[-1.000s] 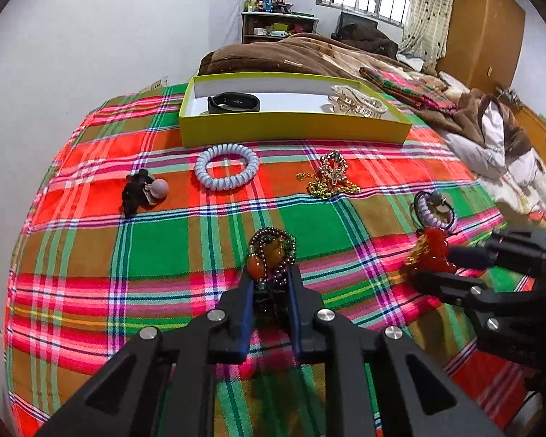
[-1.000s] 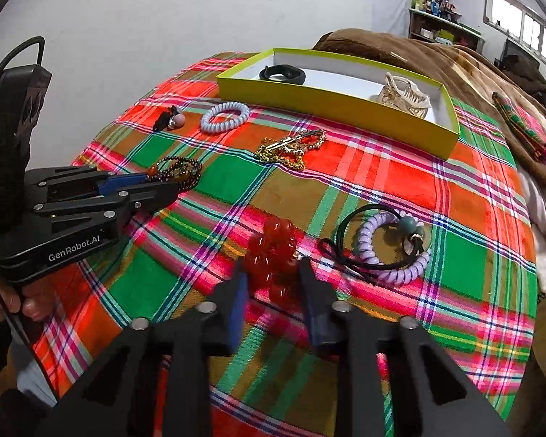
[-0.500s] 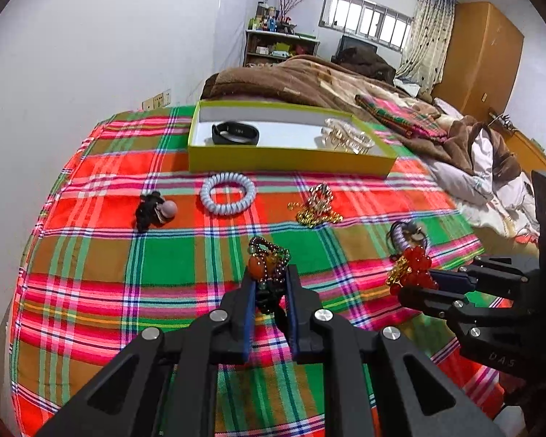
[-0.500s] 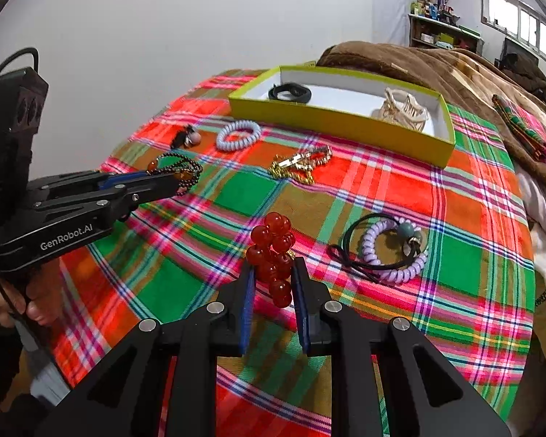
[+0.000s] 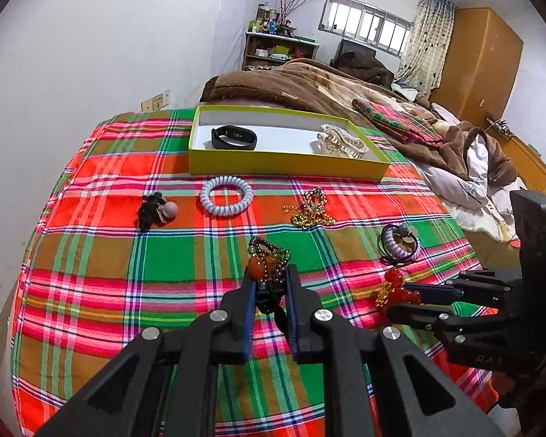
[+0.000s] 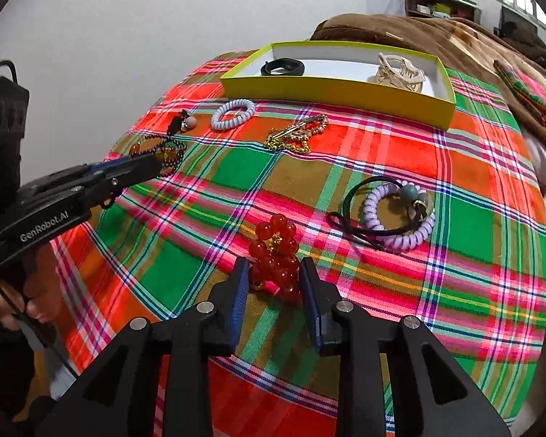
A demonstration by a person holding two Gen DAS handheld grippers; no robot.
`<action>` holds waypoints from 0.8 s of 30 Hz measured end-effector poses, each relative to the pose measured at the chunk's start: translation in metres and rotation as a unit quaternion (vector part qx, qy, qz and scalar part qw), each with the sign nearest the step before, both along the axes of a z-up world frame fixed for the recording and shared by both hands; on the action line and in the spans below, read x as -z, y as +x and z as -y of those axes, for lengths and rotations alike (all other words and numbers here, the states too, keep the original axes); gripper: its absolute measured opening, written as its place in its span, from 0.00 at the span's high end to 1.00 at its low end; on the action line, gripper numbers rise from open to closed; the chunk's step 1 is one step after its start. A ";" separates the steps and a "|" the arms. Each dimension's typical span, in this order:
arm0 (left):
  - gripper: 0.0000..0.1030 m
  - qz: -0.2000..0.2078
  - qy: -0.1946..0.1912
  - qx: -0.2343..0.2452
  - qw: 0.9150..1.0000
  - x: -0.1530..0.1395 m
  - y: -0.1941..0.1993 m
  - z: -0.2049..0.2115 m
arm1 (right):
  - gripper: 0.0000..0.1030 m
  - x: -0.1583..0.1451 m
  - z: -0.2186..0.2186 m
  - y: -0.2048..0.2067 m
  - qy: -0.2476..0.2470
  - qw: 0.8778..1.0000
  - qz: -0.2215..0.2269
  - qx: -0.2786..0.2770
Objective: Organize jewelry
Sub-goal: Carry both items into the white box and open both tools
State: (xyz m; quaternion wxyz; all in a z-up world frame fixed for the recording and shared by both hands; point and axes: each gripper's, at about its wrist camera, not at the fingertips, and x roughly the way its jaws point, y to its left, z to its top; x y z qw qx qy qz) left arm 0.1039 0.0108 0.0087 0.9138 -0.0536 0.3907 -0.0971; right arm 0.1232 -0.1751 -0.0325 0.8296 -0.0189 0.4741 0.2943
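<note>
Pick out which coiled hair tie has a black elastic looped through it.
The lilac coil hair tie, near the right gripper, has the black elastic and beads. The pale blue coil hair tie by the yellow box lies alone.

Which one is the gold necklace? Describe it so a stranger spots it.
Find the yellow box on the plaid blanket. Just in front of its right half lies the gold necklace, a tangled heap. It is the only loose metal chain; the ring beside it is pale plastic coil.
</note>
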 end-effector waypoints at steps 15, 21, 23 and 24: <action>0.85 0.001 -0.009 0.001 1.000 0.001 0.000 -0.003 | 0.90 -0.021 0.021 0.002 0.048 0.999 0.014 0.011; 0.85 0.001 -0.011 0.000 1.000 0.001 -0.001 -0.003 | 0.91 -0.030 0.030 0.001 0.075 0.997 0.015 0.021; 0.85 0.002 -0.012 0.000 1.000 0.000 -0.001 -0.004 | 0.90 -0.035 0.032 0.001 0.087 0.996 0.016 0.019; 0.85 0.002 -0.014 0.001 1.000 -0.001 -0.001 -0.004 | 0.91 -0.039 0.033 0.002 0.091 0.995 0.018 0.019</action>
